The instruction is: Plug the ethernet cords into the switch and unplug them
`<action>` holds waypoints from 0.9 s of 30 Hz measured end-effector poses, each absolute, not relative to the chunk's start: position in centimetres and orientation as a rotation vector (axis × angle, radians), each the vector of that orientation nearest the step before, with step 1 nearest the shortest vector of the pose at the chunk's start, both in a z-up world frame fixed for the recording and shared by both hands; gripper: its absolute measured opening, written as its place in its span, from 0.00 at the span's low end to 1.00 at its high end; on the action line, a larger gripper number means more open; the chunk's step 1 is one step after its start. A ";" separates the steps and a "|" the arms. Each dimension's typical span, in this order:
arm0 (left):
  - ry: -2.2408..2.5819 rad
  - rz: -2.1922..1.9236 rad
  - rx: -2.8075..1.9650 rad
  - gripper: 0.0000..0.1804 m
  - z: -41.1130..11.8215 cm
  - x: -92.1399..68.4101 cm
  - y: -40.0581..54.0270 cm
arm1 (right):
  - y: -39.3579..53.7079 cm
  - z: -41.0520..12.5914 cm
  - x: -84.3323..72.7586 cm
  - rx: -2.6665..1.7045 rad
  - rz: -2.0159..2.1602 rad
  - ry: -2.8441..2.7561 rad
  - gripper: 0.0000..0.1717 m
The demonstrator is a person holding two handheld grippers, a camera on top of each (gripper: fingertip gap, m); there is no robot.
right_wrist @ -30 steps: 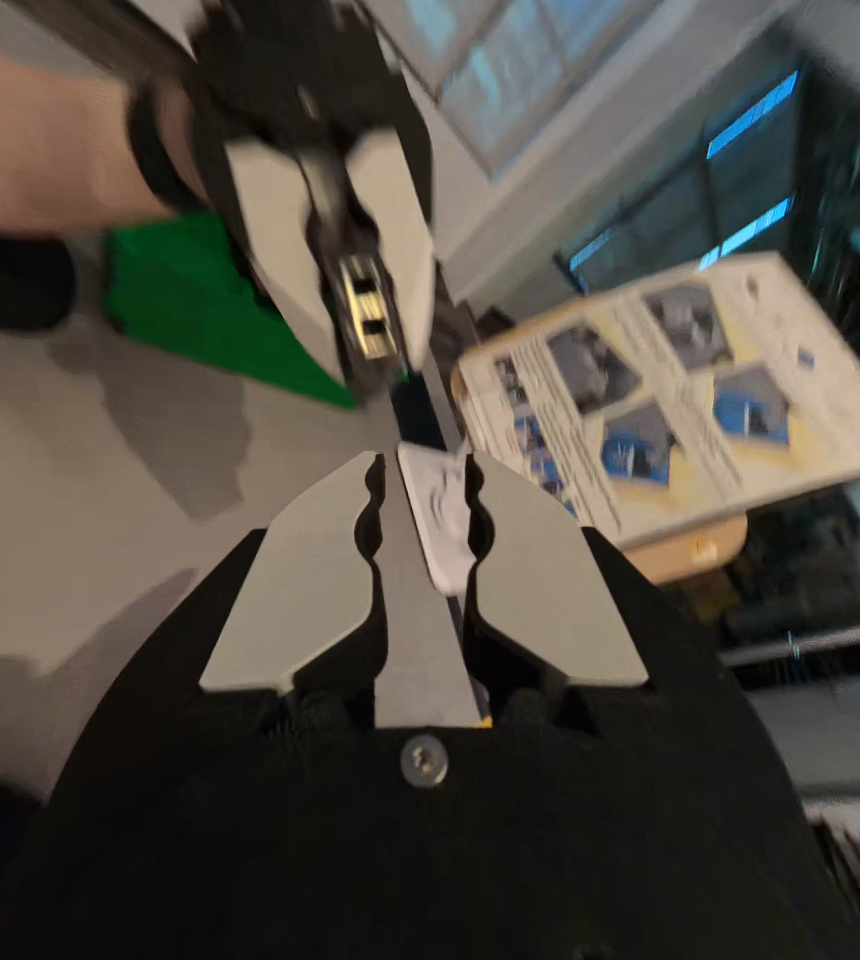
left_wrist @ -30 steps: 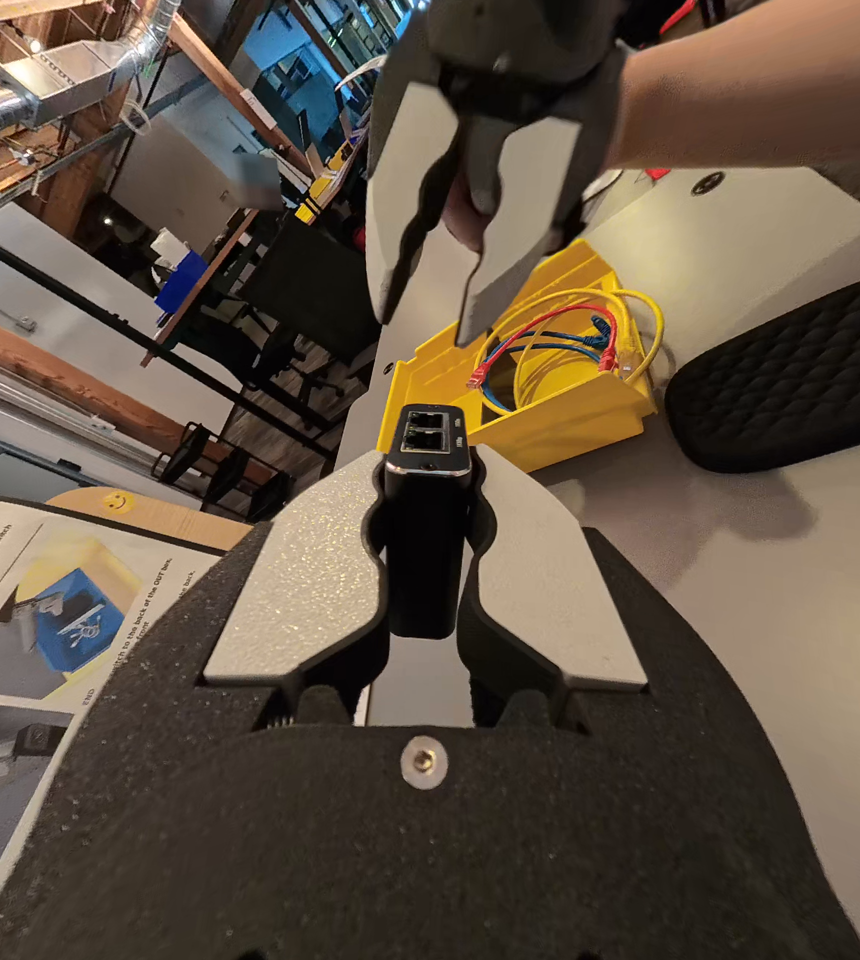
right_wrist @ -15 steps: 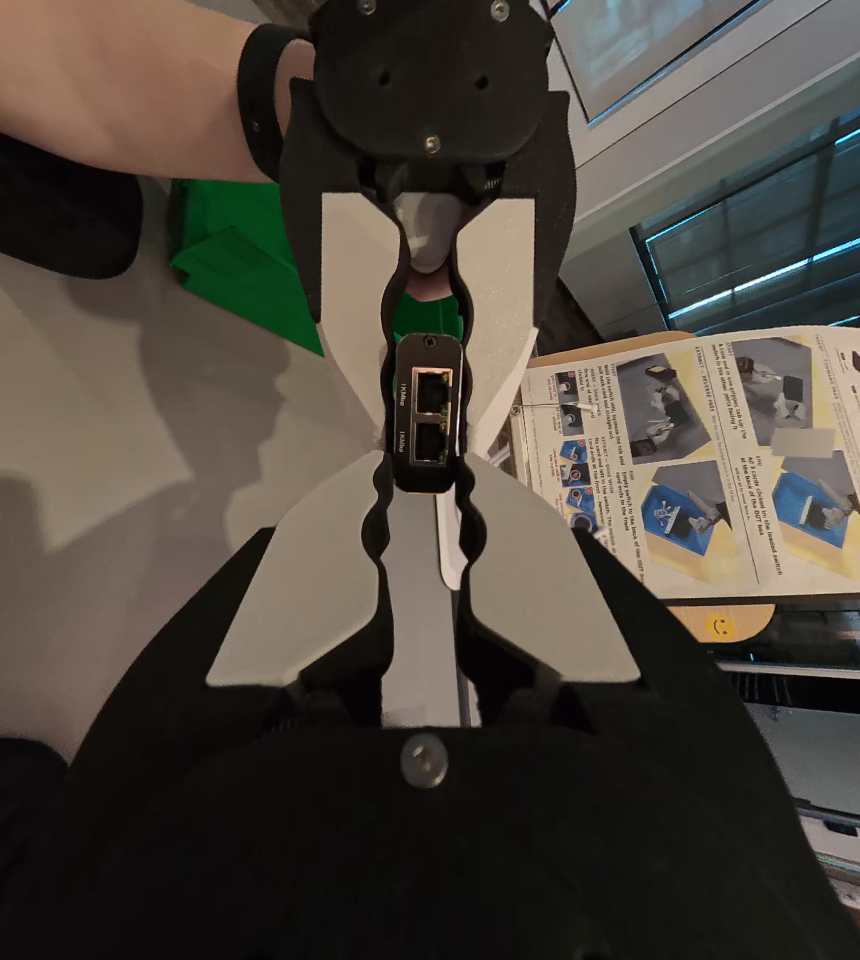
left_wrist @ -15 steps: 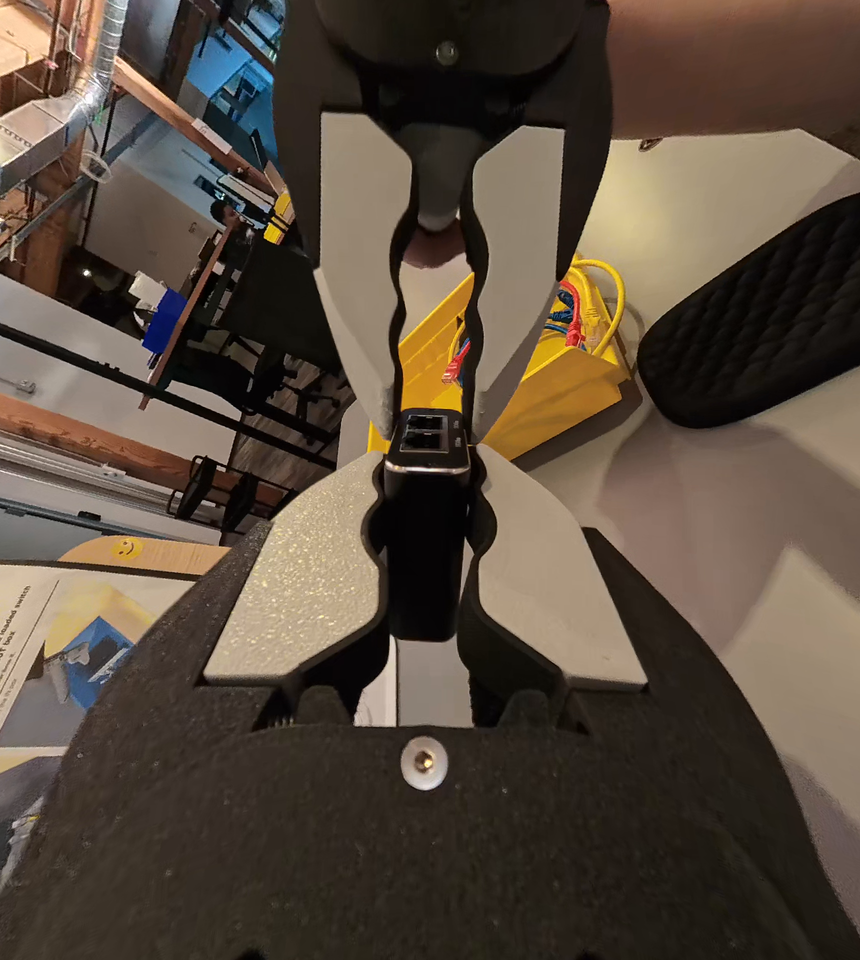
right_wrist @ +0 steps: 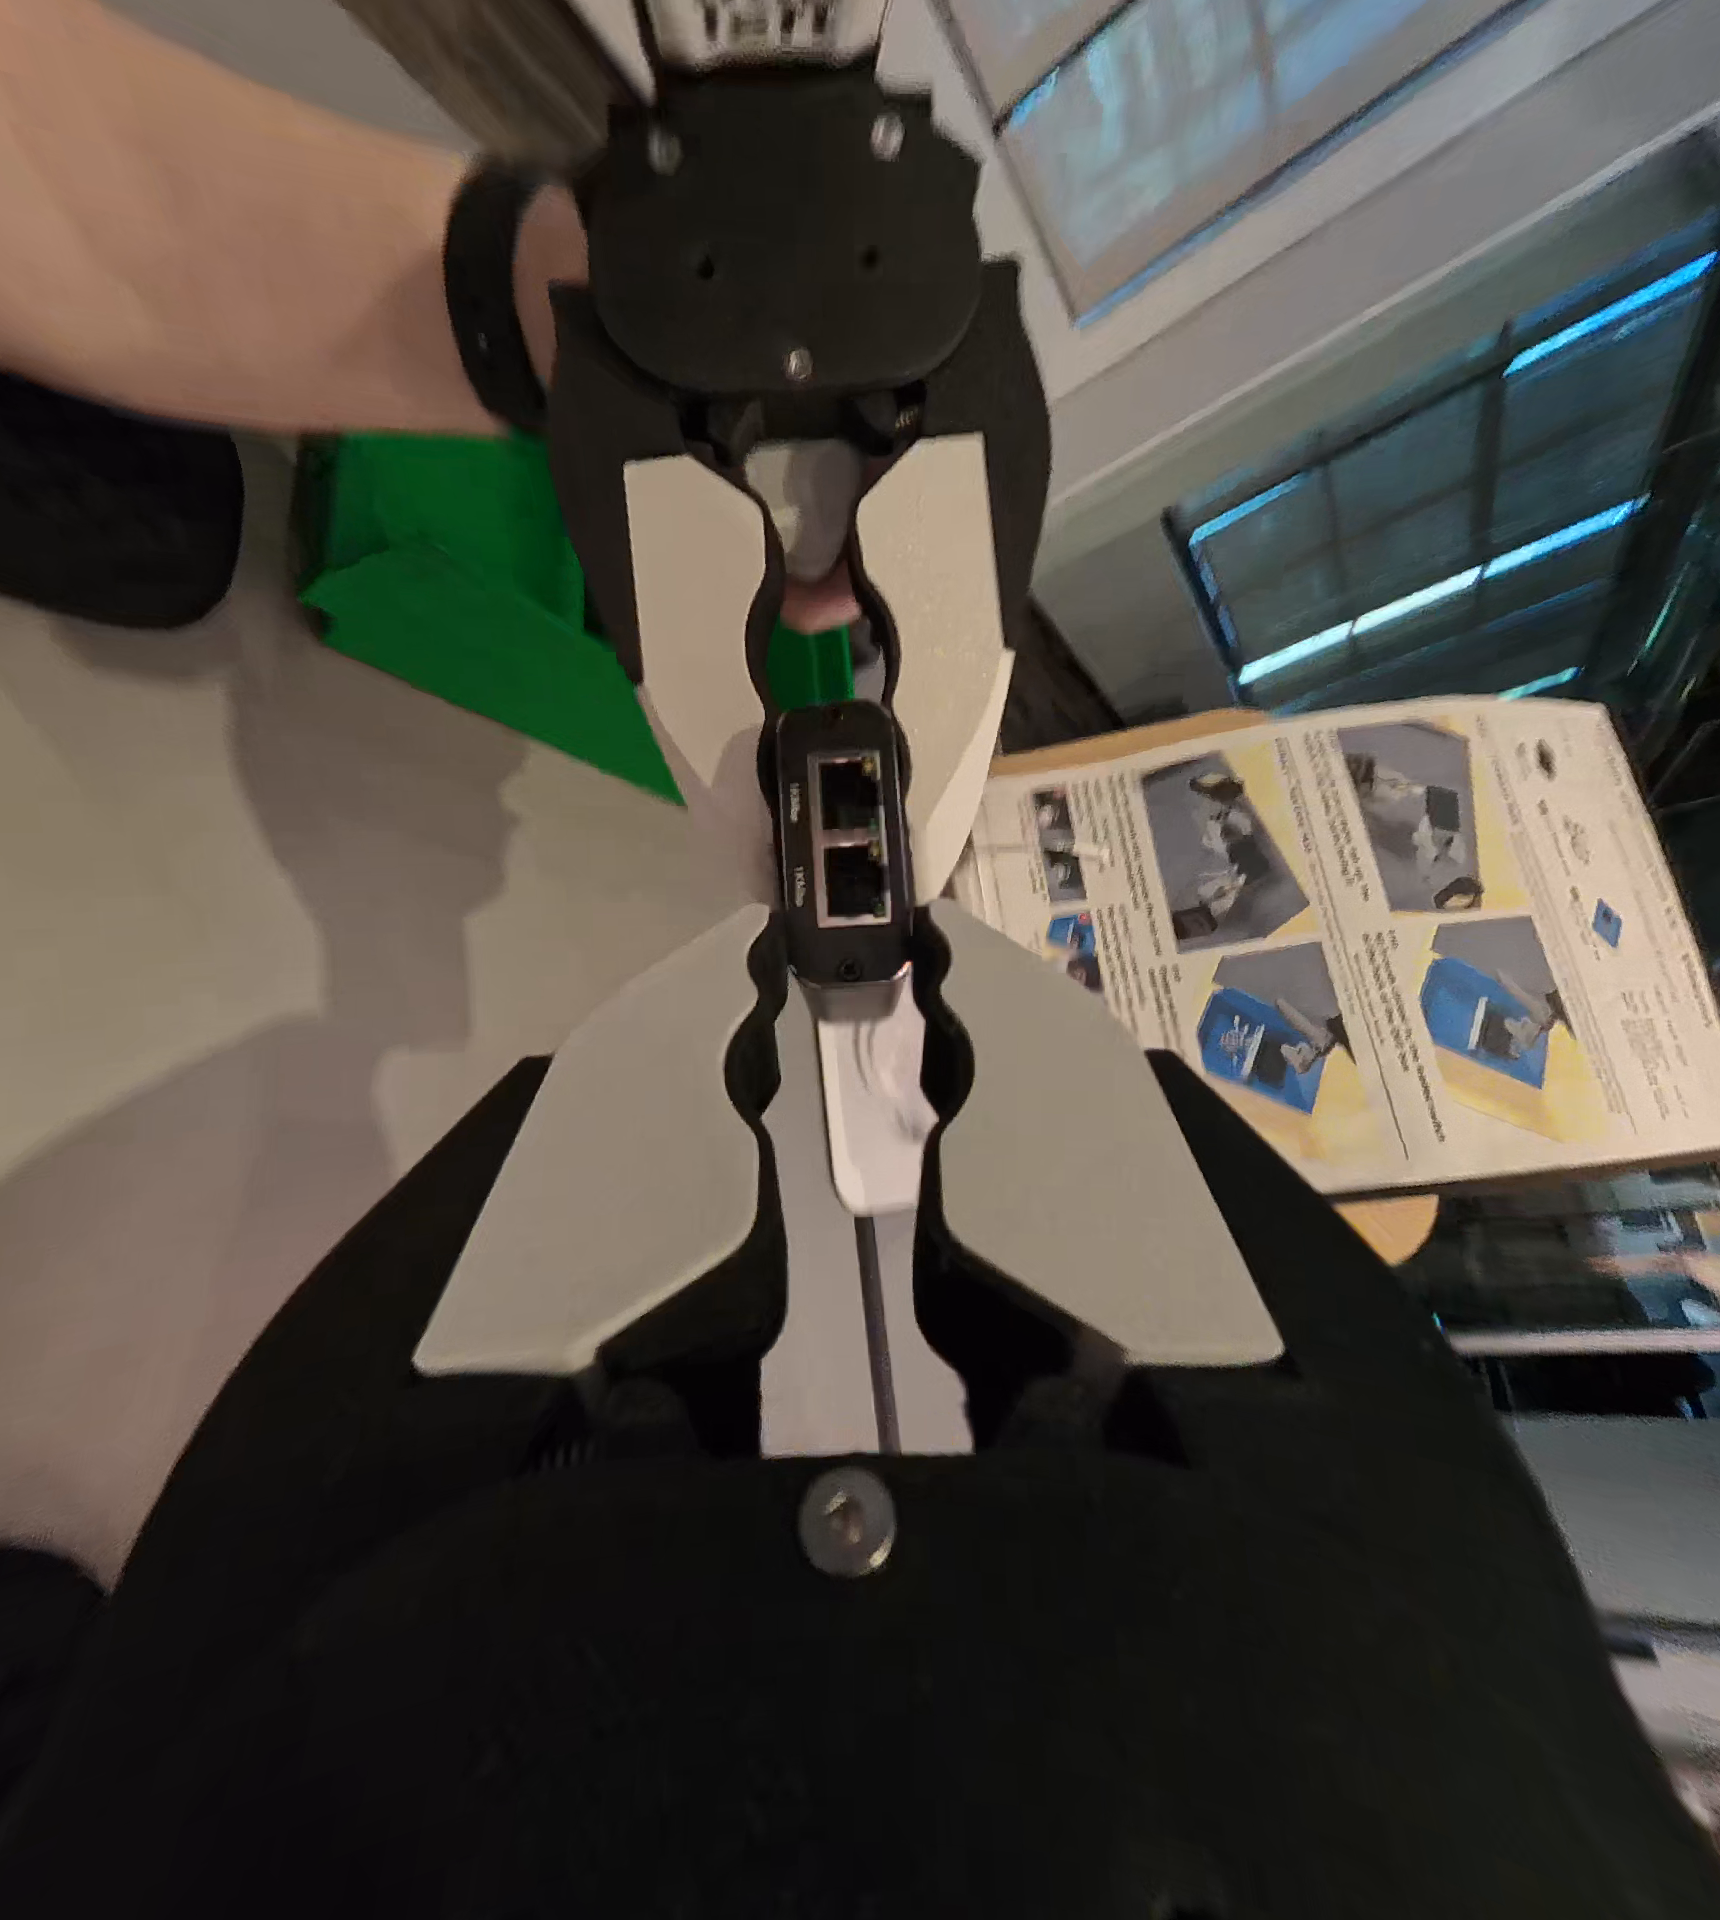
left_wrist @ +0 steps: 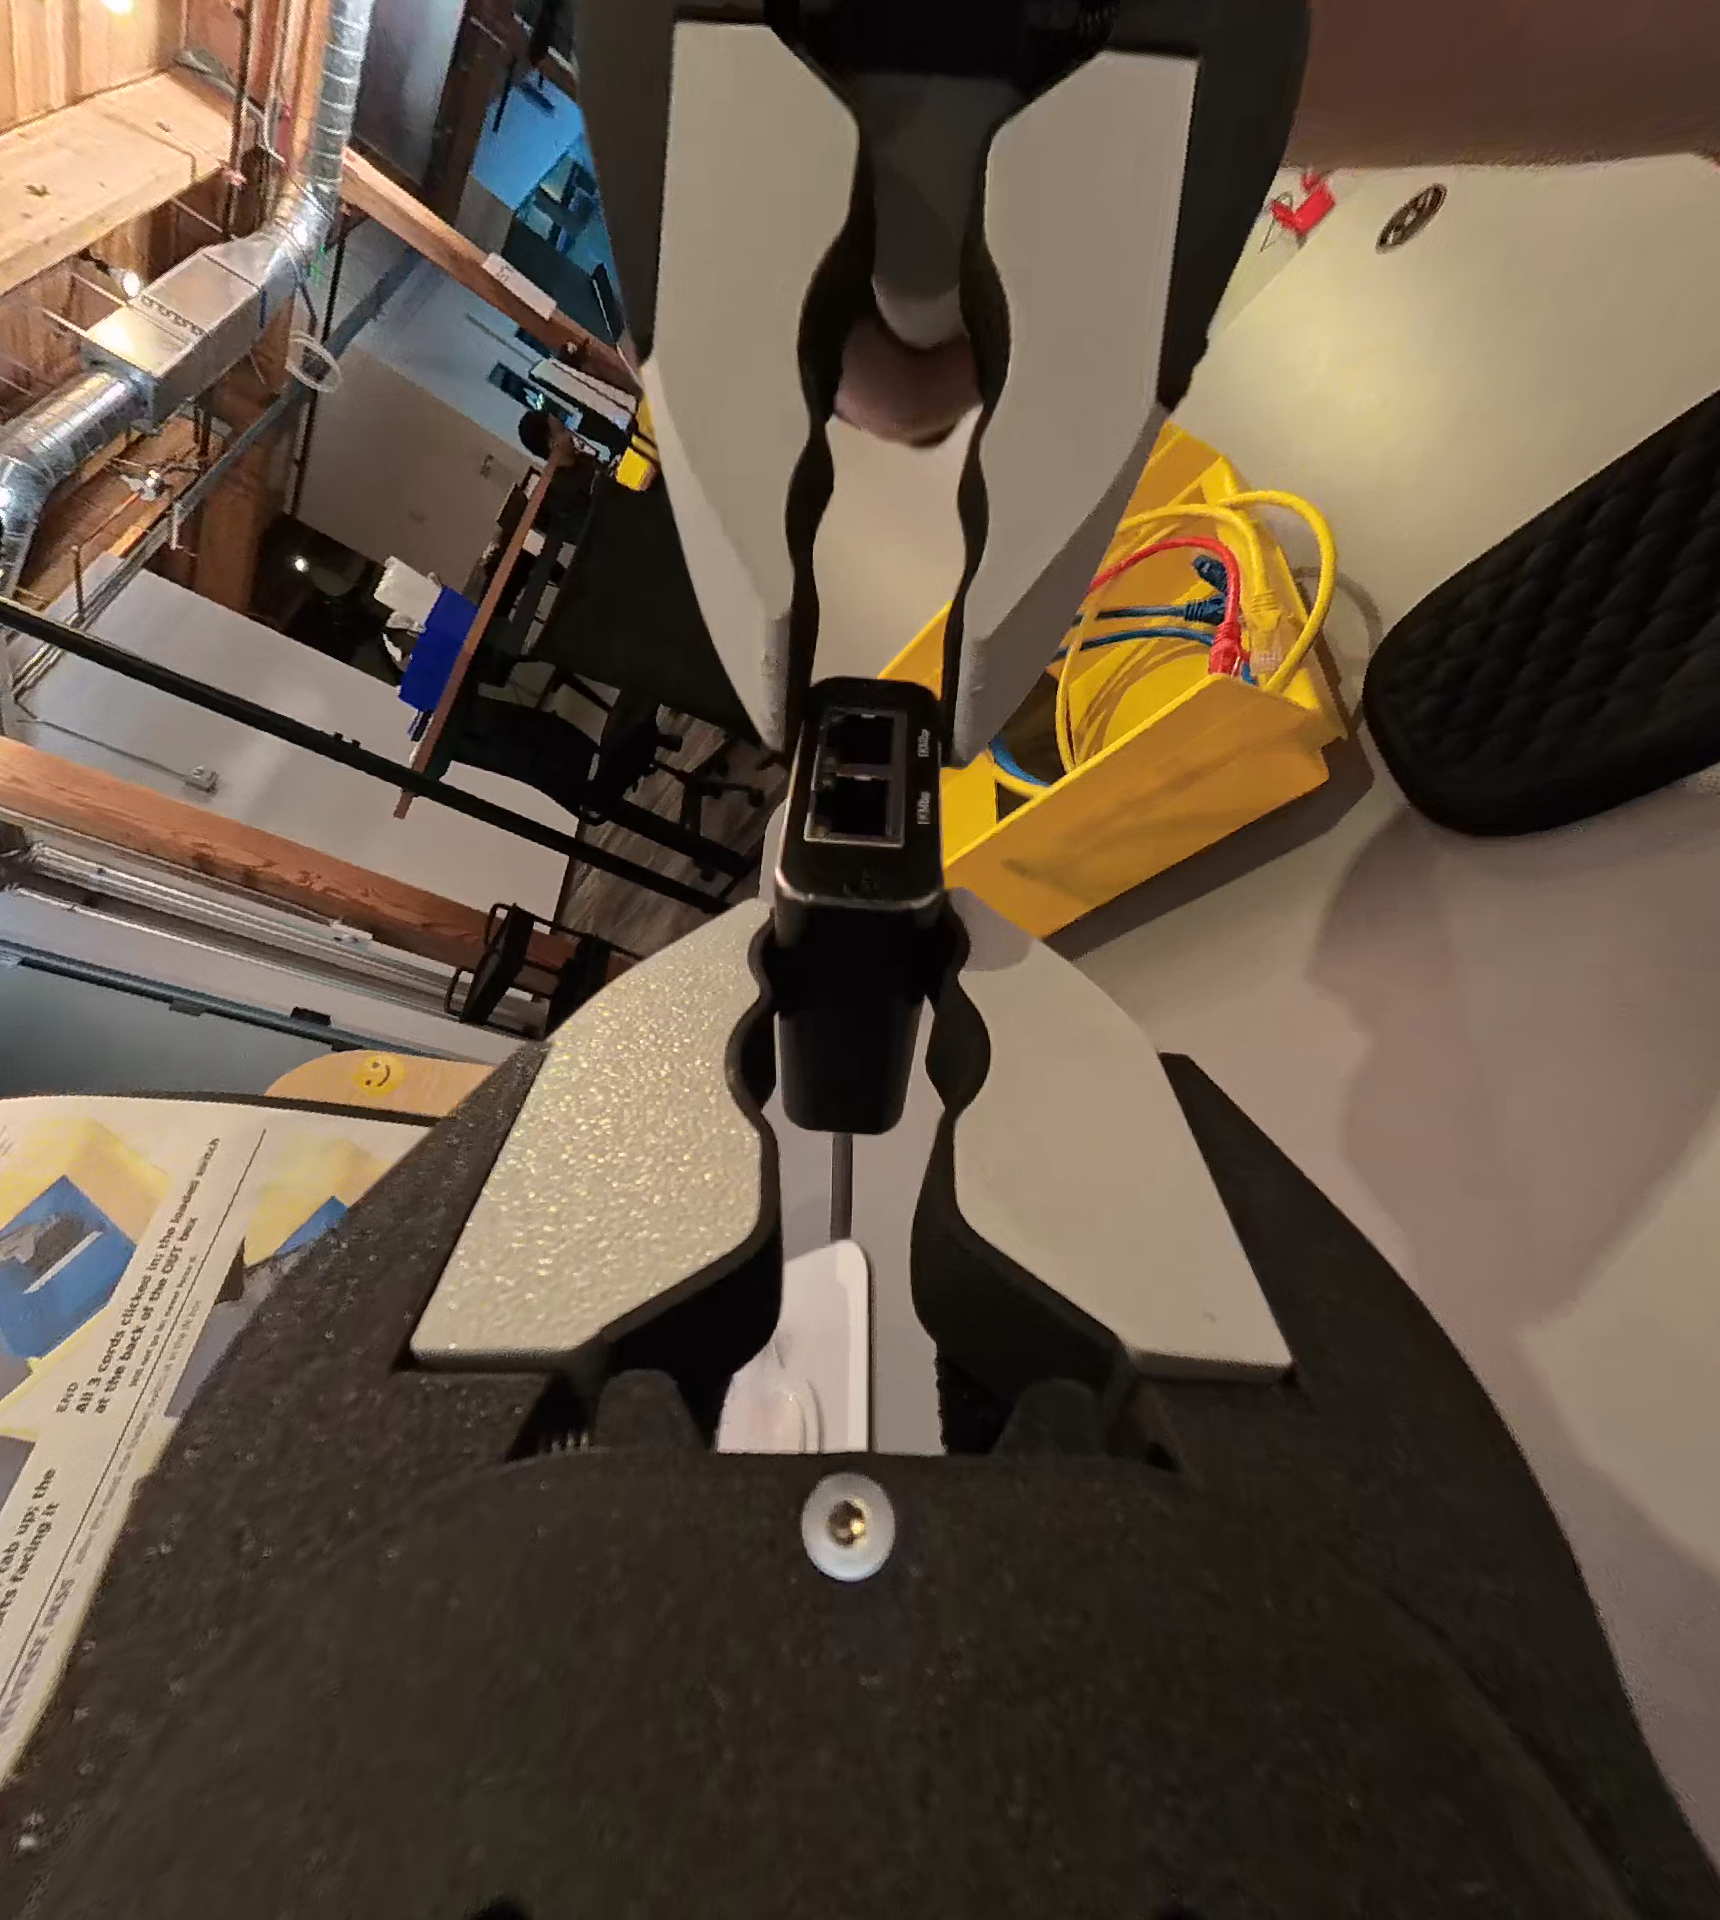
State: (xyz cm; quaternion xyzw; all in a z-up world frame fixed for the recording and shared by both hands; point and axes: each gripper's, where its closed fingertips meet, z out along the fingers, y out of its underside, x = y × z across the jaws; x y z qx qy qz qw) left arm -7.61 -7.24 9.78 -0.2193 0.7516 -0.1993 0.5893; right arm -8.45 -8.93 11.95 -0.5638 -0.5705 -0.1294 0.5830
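Two grippers meet head-on over the grey tabletop [left_wrist: 1458, 1143]. Through the left wrist view we see our left gripper [left_wrist: 858, 940] with narrow jaws pressed on the sides of the small black two-port ethernet switch [left_wrist: 861, 800], which sticks out past the fingertips, ports facing away. Our right gripper [left_wrist: 871, 686] comes in from above, its tips flanking the switch's far end; behind it sits a yellow plastic bin [left_wrist: 1178, 790] of coiled yellow, blue and red ethernet cords [left_wrist: 1240, 613]. Through the right wrist view, our right gripper [right_wrist: 848, 935] closes narrowly on the switch's [right_wrist: 843, 842] lower end, while the left gripper [right_wrist: 840, 727] grips from the opposite side, before a green bin [right_wrist: 482, 623] and a printed instruction sheet [right_wrist: 1355, 935].
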 end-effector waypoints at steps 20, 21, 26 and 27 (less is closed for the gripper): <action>1.594 -0.559 -0.729 0.14 12.6 -10.2 -3.3 | -2.3 8.0 10.2 -1.811 -0.551 -1.198 0.14; 1.576 -0.554 -0.753 0.14 12.9 -10.6 -2.7 | -1.7 5.8 13.6 -1.933 -0.621 -1.230 0.14; 1.527 -0.570 -0.813 0.12 13.7 -12.1 -0.8 | -0.6 -2.9 24.1 -2.313 -0.818 -1.407 0.15; 1.515 -0.561 -0.821 0.12 13.8 -12.2 -0.5 | -0.2 -3.9 25.3 -2.351 -0.847 -1.421 0.15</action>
